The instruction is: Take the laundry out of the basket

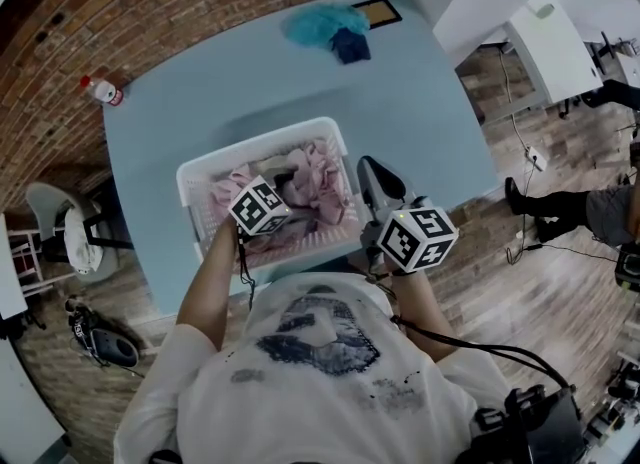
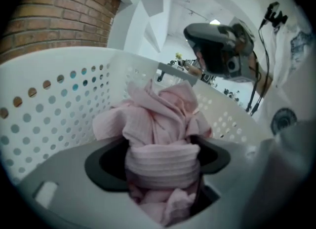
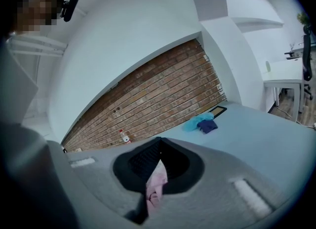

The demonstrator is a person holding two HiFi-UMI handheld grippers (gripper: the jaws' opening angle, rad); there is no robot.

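Note:
A white perforated basket point(image 1: 200, 177) stands on the near part of the blue table point(image 1: 420, 122) and holds pink laundry point(image 1: 322, 174). My left gripper point(image 1: 283, 192) is down inside it. In the left gripper view my left gripper point(image 2: 160, 159) is shut on the ribbed hem of a pink garment point(image 2: 160, 119), which bunches up in front of the basket wall point(image 2: 54, 109). My right gripper point(image 1: 368, 167) hovers at the basket's right rim with its jaws shut point(image 3: 159, 141). A strip of pink cloth point(image 3: 155, 188) shows in the slit below its tips; whether it is pinched I cannot tell.
Turquoise and dark blue cloths point(image 1: 330, 30) lie at the table's far end beside a framed picture point(image 1: 378, 12). A small bottle point(image 1: 102, 90) stands at the far left corner by the brick wall. A white chair point(image 1: 70, 222) is on the left, and a person's legs point(image 1: 560, 202) on the right.

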